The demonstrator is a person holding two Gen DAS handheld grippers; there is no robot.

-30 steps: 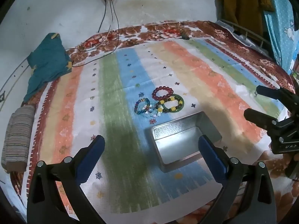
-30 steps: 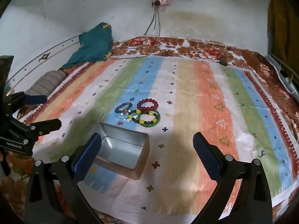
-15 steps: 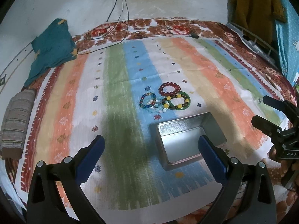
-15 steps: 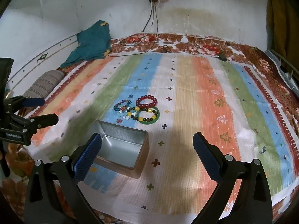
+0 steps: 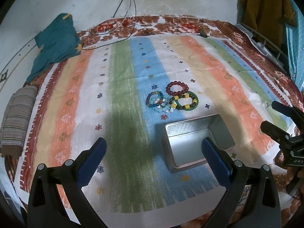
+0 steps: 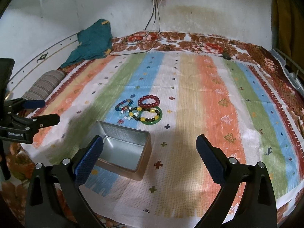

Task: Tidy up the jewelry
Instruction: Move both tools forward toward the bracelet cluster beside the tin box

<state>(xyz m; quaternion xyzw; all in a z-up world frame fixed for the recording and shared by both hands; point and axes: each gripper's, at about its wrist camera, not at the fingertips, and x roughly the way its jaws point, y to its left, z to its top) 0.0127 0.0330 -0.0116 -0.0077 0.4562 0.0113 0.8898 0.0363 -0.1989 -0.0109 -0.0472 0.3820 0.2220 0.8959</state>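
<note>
A cluster of beaded bracelets lies near the centre of the left wrist view, on the blue stripe of a striped cloth (image 5: 121, 87): a dark red bead bracelet (image 5: 176, 88) at the top, a green ring strung with yellow and dark beads (image 5: 187, 101) touching it at lower right, a multicoloured bead bracelet (image 5: 154, 99) at the left, and pale blue and white beads (image 5: 163, 109) tangled beneath, all touching or overlapping. Just below the cluster, slightly right of centre, sits an open rectangular metal tin (image 5: 197, 142), empty inside and apart from the bracelets. In the right wrist view the same tin (image 6: 123, 148) sits lower left of centre with the bracelets just above it. The left gripper (image 5: 153, 152) hovers at the bottom of its frame with its jaws spread wide and nothing between them; its right blue pad overlaps the tin's edge in the view. The right gripper (image 6: 150, 150) is likewise wide open and empty. Further out, a teal garment (image 5: 55, 43) lies at upper left, a striped folded cloth (image 5: 17, 117) at the left edge, and cables (image 5: 129, 5) hang down the wall at the top.
</note>
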